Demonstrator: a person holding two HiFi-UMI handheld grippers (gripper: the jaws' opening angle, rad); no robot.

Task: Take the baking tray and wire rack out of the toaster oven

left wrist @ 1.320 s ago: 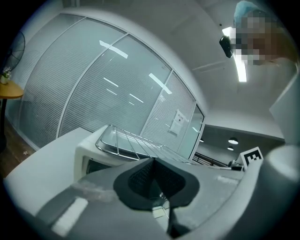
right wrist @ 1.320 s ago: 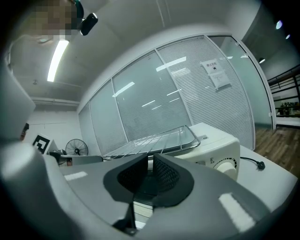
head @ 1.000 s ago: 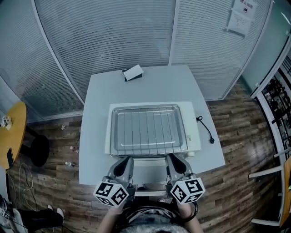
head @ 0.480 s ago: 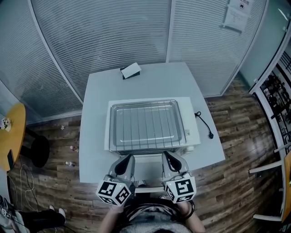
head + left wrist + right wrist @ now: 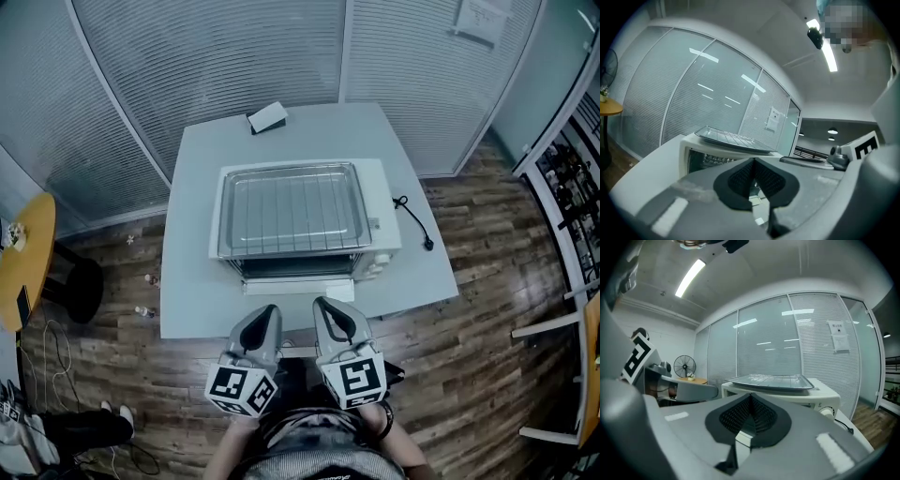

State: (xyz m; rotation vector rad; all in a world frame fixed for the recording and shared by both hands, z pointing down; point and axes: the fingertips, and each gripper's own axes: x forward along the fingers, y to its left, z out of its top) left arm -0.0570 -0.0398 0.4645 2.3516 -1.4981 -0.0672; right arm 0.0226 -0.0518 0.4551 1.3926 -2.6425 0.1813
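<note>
Tray (image 5: 223, 223) holding rack (image 5: 292, 208) sat atop oven (image 5: 380, 223). Left gripper (image 5: 267, 312) shut, empty; right gripper (image 5: 324, 306) just closed, empty.

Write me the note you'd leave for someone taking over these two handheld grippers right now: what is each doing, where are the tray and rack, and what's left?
Grippers: the left gripper is shut and empty. The right gripper has just closed its jaws with nothing between them. Both are near the front edge of the table, clear of the toaster oven.
Things: the baking tray sits on top of the oven, with the wire rack lying in it.
Done: both are out of the oven.
Left: probably only the door, though these views don't show whether it is open or closed.
</note>
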